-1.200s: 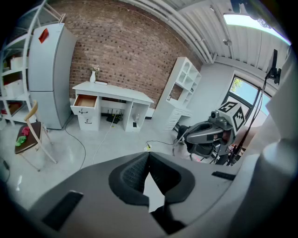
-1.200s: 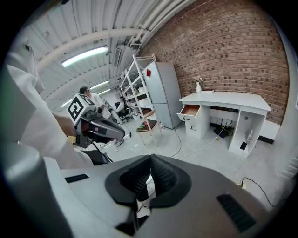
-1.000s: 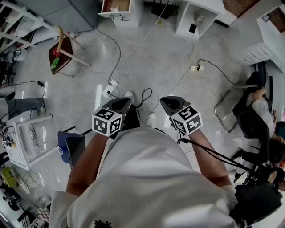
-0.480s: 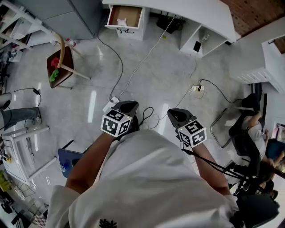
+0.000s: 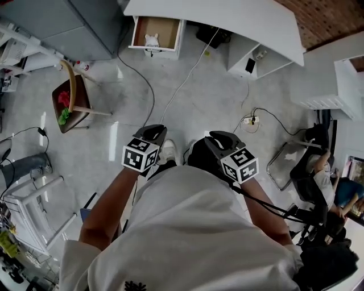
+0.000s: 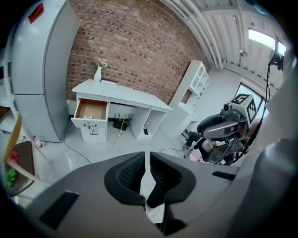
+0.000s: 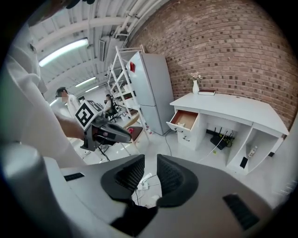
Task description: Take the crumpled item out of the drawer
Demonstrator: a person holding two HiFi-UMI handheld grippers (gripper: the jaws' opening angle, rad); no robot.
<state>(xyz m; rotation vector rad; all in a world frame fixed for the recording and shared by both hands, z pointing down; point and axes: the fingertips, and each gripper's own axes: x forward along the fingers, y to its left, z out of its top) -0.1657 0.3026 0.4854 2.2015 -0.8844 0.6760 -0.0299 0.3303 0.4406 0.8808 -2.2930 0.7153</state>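
1. My left gripper [image 6: 146, 160] is held at waist height in front of the person's white shirt [image 5: 193, 227]. Its jaws are only a sliver apart and are opening, with nothing between them but the floor beyond.
2. My right gripper [image 7: 150, 162] is level with it, just to the right. Its jaws stand a narrow gap apart and are empty too.
3. Each gripper carries a cube with black and white square markers. Bare forearms run back from both to the body.
4. Directly below the grippers I see a white shoe [image 5: 168, 151] on the pale grey floor [image 5: 199, 96].
5. A thin cable [image 5: 187, 74] runs along the floor from near the feet to the far side. A power strip [image 5: 250, 120] lies to the right.
6. On the far side a white desk [image 5: 227, 17] stands against a brick wall [image 6: 135, 46]. A small white vase [image 6: 98, 73] stands on its left end.
7. The drawer [image 5: 152, 52] at the desk's left end is pulled open, showing a brown inside.
8. The crumpled item [image 5: 151, 40], small and white, lies in that drawer toward its near front edge, well apart from both grippers.
9. To the left of the desk stands a grey fridge [image 6: 37, 69]. Nearer, on the left, a wooden chair [image 5: 71, 96] holds something red and green.
10. At the right edge a person [image 5: 318, 165] sits on a chair.
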